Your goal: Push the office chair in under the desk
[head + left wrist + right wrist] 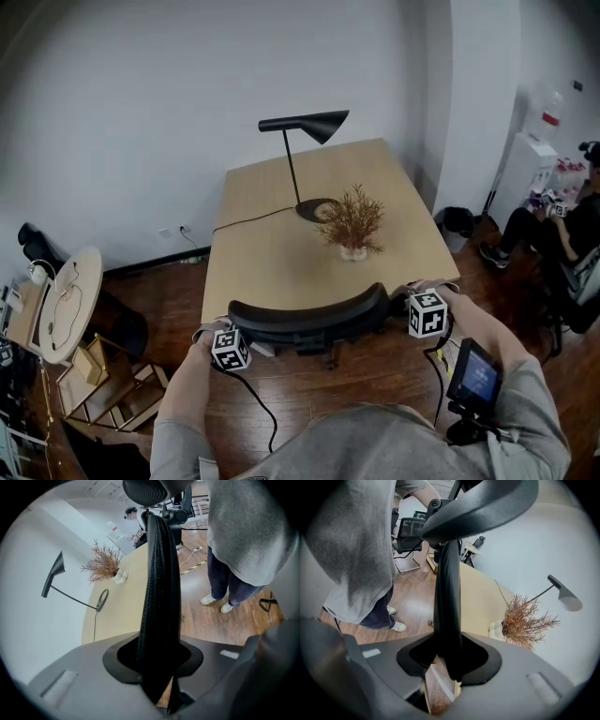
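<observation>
A pale wooden desk [272,253] is set against a white wall [141,112] on a dark plank floor [375,366]. A dried brown sprig [352,220] is kept in a small white pot [353,251], next to a black lamp [305,124]. The black office chair [309,314] is parked at the desk's near edge, with its backrest clamped at either end by the left gripper [159,667] and the right gripper [447,660].

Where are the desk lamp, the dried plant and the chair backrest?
desk lamp [317,123], head view, on its black shade.
dried plant [352,217], head view, on its brown twigs.
chair backrest [309,315], head view, middle of its top edge.
</observation>
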{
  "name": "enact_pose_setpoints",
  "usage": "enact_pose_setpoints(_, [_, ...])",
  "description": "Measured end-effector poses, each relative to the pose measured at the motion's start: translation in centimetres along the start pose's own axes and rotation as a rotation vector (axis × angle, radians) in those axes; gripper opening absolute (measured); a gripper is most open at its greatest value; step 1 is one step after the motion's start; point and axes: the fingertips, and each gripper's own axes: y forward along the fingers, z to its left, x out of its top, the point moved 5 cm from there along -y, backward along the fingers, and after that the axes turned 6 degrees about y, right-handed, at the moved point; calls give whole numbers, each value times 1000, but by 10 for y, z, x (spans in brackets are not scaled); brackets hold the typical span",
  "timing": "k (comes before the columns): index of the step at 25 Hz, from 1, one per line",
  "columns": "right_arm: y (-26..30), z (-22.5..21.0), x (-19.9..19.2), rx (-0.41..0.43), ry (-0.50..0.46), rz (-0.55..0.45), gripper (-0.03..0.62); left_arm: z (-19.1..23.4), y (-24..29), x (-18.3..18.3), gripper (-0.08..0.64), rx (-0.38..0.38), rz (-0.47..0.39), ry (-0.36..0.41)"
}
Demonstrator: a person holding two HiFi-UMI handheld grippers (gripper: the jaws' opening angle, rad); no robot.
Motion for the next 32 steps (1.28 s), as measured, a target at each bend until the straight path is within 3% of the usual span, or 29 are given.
enact_pose_setpoints(4, [3, -1, -1, -11, 12, 2, 155, 3, 4, -2, 123, 8, -6, -50])
enact_pose_setpoints(6, [3, -2, -1, -27, 30, 6, 168, 6, 2, -4, 190, 38, 1, -86])
enact_pose_setpoints(10, [0, -7, 1, -82, 86, 7, 275, 7, -5, -8, 261, 127, 23, -132])
enact_pose_setpoints(17, [-32, -10, -10, -240, 151, -40, 281, 5, -32, -18, 262, 322, -7, -269])
enact_pose_setpoints(22, [-81, -1, -16, -440, 365, -153, 213, -15, -71, -26, 232, 489, -110, -536])
enact_pose_setpoints(24, [-97, 8, -16, -509, 446, -196, 181, -22, -89, -28, 118, 574, -155, -650])
enact_pose_setpoints(25, [-103, 15, -15, -532, 479, -213, 172, -27, -96, -28, 94, 601, -177, -697])
enact_pose_setpoints(29, [-118, 49, -9, -591, 588, -266, 142, -51, -118, -17, 41, 637, -279, -817])
enact_pose_setpoints(32, [-129, 68, -2, -638, 671, -305, 66, -66, -131, -10, 3, 635, -344, -892])
